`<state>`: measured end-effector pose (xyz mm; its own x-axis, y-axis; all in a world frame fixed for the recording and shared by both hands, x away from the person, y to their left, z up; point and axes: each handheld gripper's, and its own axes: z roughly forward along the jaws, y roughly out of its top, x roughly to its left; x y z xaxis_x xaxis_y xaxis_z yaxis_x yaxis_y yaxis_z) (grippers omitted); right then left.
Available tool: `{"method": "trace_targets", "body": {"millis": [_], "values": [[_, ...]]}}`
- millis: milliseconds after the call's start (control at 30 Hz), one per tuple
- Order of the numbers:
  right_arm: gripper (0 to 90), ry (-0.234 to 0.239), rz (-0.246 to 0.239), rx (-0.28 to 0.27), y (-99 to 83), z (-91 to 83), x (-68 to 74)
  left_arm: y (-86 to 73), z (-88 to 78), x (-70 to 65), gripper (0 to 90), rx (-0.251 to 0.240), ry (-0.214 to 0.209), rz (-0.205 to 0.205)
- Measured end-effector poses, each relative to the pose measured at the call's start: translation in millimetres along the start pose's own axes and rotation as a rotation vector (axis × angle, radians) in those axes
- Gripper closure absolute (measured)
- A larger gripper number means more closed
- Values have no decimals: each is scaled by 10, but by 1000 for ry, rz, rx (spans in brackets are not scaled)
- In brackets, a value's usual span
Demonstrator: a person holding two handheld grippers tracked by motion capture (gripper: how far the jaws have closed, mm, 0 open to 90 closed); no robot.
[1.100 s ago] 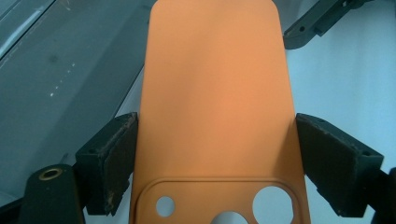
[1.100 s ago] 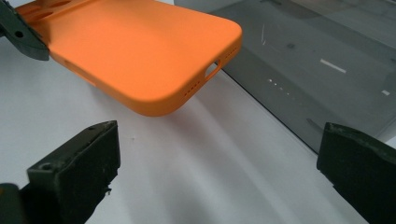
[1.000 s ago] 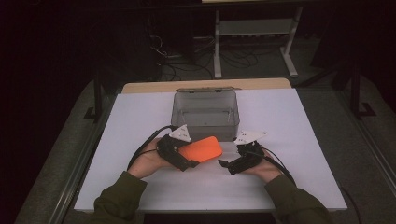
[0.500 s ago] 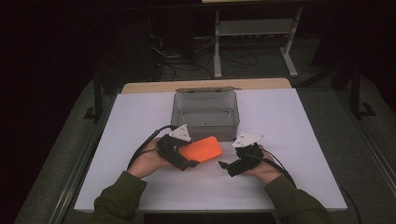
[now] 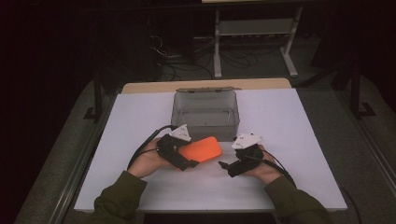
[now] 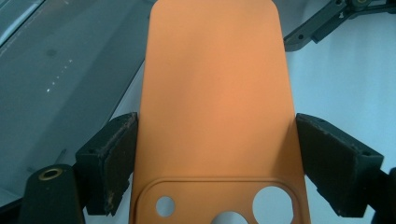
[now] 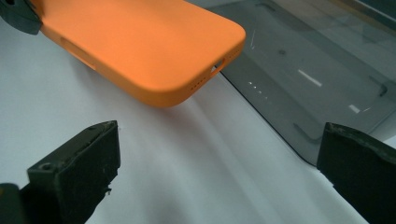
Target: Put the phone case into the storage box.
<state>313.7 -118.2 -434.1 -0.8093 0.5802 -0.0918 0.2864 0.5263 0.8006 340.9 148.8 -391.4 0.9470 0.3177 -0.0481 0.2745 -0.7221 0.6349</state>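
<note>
Two hand-held grippers hold steady over the white surface [image 5: 299,121]: nothing has shifted. My left hand-held gripper [image 6: 215,154] clamps the orange phone case [image 5: 201,149], near the grey plastic box [image 5: 205,112]; my right hand-held gripper [image 7: 217,172] waits wide, ready to assist.

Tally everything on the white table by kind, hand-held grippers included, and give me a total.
Orange phone case: 1
Clear grey plastic box: 1
Hand-held grippers: 2, the left hand-held gripper shut on the phone case, the right hand-held gripper open
Total: 4
</note>
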Motion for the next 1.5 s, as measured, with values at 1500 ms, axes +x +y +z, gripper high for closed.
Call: {"method": "trace_targets", "body": {"millis": [1500], "values": [[0,-168,-299,-40,7,8,191,-6,15,9,161,15,-1,-5]]}}
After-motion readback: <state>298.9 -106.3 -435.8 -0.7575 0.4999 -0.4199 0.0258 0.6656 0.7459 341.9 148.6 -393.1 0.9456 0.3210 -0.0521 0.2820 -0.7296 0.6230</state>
